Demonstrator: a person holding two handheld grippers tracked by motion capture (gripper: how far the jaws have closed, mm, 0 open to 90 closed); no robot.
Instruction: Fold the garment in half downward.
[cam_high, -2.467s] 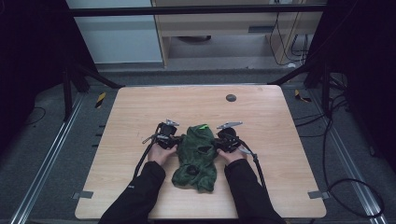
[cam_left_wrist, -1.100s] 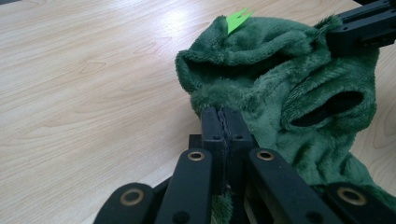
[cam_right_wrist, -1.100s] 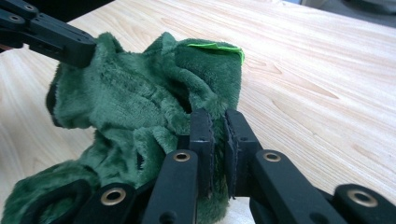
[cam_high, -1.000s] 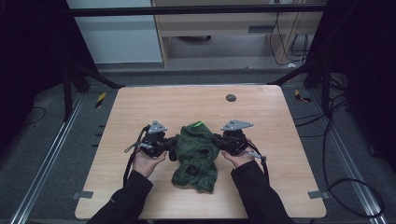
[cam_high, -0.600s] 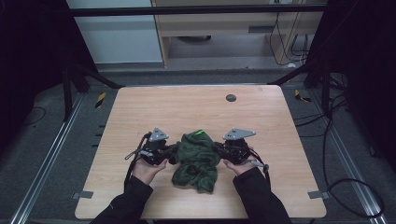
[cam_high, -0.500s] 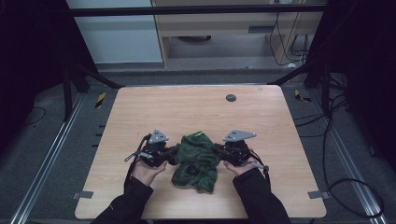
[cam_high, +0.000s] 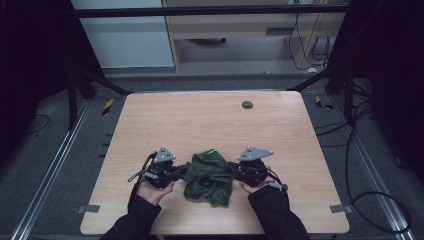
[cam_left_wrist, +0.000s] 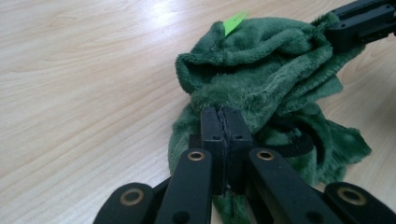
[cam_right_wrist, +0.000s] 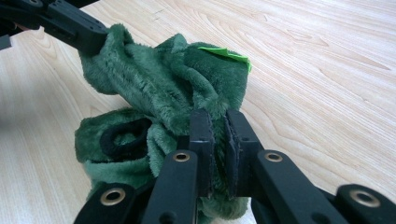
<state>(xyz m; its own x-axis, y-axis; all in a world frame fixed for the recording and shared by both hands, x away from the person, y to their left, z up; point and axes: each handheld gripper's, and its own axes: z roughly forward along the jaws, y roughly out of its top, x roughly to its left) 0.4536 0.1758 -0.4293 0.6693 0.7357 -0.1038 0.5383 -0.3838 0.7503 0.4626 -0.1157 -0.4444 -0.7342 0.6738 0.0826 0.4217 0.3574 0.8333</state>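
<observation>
A dark green plush cloth (cam_high: 209, 172) with a bright green tag (cam_high: 212, 150) and black trim lies bunched near the table's front edge. My left gripper (cam_high: 183, 171) points right and is shut on the cloth's left edge; in the left gripper view its jaws (cam_left_wrist: 223, 123) pinch a fold of green pile (cam_left_wrist: 261, 79). My right gripper (cam_high: 231, 169) points left and is shut on the cloth's right edge, with fabric squeezed between its pads (cam_right_wrist: 219, 128). The cloth (cam_right_wrist: 159, 93) hangs between the two grippers, its upper part lifted and its lower part on the wood.
The light wooden table (cam_high: 210, 120) has a small dark round disc (cam_high: 247, 104) near its far edge. Metal rails and cables run along the floor on both sides. A person's hands and dark sleeves (cam_high: 272, 210) enter from the bottom.
Both grippers have shifted toward the table's front edge and spread slightly apart, dragging the held cloth with them. The cloth's top fold has been drawn nearer across the lower part.
</observation>
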